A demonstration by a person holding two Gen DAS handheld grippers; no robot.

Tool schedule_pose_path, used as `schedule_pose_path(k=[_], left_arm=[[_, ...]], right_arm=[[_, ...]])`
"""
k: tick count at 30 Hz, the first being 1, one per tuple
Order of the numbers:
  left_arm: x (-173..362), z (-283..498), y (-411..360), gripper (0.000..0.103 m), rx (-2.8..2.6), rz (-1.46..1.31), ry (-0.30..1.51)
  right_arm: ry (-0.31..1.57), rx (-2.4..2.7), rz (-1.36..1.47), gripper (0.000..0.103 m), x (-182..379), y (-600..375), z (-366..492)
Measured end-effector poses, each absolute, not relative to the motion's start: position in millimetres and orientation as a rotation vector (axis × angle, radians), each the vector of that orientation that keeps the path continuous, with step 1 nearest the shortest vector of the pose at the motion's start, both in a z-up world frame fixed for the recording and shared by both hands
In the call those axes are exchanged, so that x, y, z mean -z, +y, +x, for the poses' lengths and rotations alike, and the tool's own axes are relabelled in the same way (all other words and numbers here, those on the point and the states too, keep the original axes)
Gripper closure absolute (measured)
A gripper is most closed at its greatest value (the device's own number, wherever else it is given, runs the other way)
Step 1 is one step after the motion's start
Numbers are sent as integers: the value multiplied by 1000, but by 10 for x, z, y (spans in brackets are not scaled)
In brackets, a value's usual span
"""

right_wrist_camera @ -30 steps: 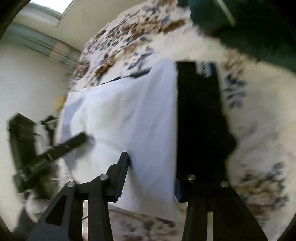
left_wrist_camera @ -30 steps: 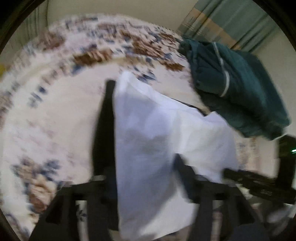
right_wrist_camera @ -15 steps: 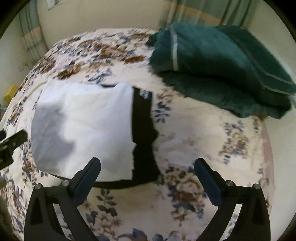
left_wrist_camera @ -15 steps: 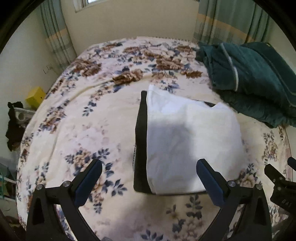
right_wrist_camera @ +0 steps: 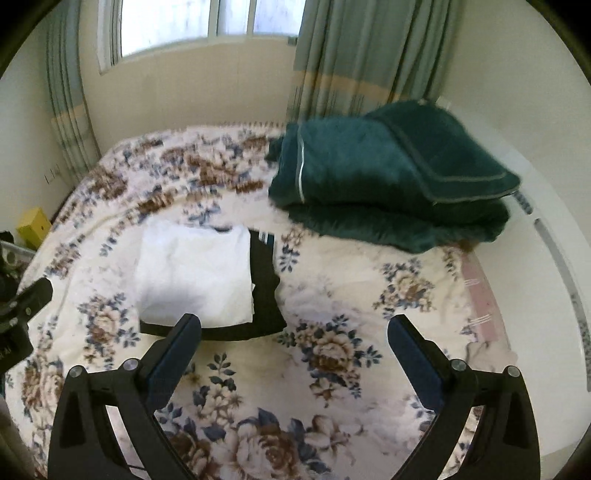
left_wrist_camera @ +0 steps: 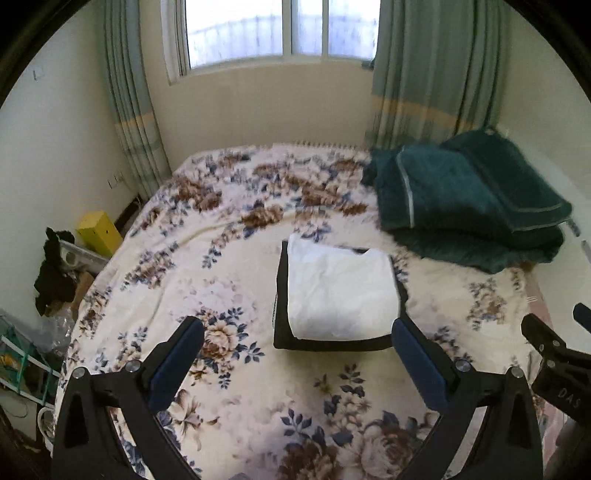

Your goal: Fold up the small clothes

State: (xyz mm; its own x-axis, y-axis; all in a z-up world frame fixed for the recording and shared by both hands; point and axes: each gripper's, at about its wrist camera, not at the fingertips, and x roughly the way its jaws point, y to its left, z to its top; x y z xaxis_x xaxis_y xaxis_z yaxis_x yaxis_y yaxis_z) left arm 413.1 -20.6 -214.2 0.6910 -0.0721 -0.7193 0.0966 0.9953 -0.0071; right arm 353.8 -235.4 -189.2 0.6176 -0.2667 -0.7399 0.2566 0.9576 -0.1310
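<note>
Left claw point(left_wrist_camera: 295, 334) hangs above the bed, fingers spread wide, nothing between them. Right claw point(right_wrist_camera: 294, 332) the same: fingers wide apart, gripping nothing. In the left wrist view we see part of the right claw's black frame at the right edge; in the right wrist view the left claw's frame shows at the left edge.

Surroundings: we note a floral bedspread point(left_wrist_camera: 229, 280) in cream, brown and blue over the whole bed. A dark green folded blanket point(left_wrist_camera: 469, 203) sits at the far right of the bed, well apart from the clothes. Behind the bed, a window point(left_wrist_camera: 280, 29) with pale green curtains point(left_wrist_camera: 432, 74) on both sides. On the floor to the left of the bed, a yellow box point(left_wrist_camera: 98, 232) and some black clutter beside it. Nothing lies between either claw and the clothes.

Task items: a folded white garment point(left_wrist_camera: 340, 295) lies flat near the middle of the bed, a rough rectangle, slightly wrinkled. It rests on top of a black garment point(left_wrist_camera: 282, 291), which shows as a dark border along its left, near and right edges. In the right wrist view the white piece point(right_wrist_camera: 195, 269) lies left of centre, with the black strip point(right_wrist_camera: 264, 291) wider on its right side. We cannot tell what kind of clothing either one is.
</note>
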Motion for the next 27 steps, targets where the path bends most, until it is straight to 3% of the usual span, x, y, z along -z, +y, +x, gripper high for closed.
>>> schedule_pose_path(k=[11, 27], left_arm=[[1161, 2925, -81, 0, 110, 15, 689], [709, 2095, -66, 0, 135, 22, 642]], right_arm=[[685, 291, -20, 1, 480, -2137, 1925], [567, 254, -50, 1, -404, -1963, 750]])
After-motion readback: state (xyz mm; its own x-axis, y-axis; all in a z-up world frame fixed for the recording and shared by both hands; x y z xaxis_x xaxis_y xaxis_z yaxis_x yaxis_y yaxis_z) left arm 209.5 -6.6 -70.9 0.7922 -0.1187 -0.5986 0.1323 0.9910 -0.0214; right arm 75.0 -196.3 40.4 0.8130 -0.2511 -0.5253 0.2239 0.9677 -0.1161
